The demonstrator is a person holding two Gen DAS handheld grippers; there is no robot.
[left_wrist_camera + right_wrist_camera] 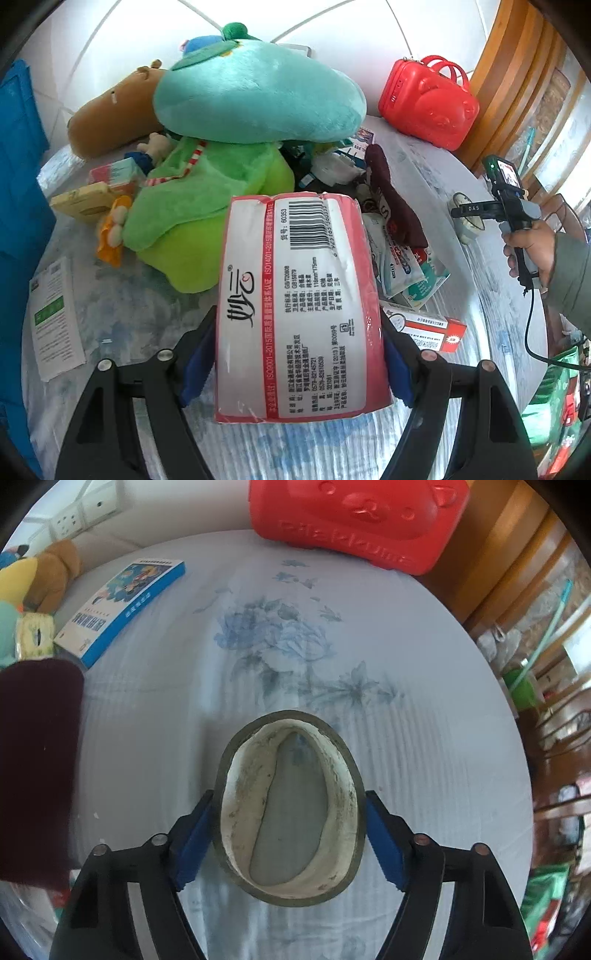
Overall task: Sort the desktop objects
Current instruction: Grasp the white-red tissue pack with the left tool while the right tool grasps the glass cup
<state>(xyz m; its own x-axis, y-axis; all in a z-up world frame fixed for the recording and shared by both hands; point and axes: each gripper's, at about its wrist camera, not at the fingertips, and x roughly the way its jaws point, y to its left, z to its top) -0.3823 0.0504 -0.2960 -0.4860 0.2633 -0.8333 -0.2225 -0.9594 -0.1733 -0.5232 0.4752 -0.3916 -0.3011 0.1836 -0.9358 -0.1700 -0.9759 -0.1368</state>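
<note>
So the left gripper [299, 354] has its blue-padded jaws clamped on both sides of a red-and-white plastic-wrapped tissue pack [301, 306], label side up with the barcode at the far end. The pack sits lifted over the pale blue floral tablecloth [122, 314], which I'll use as the landmark here.

Out in the middle of the cloth, right behind the pack, there's a big plush toy with a teal mushroom-shaped head and bright green body [236, 147], and behind that a brown plush animal [110, 114] lying on its side. A dark maroon sock [395, 206] lies on a heap of small packets to the right of the plush, and a red-and-white medicine box [424, 328] sits nearer, just right of the pack. At the far right corner of the cloth stands a red plastic bear-faced case [428, 99].

The right gripper [290, 834], held in a person's hand [532, 251] over the cloth's right edge, is squeezing a roll of clear packing tape with a grubby white core [290, 805] between its blue pads, roll pressed into an oval. Beyond it on the cloth, off to the left, lies a blue-edged book [122, 605].
</note>
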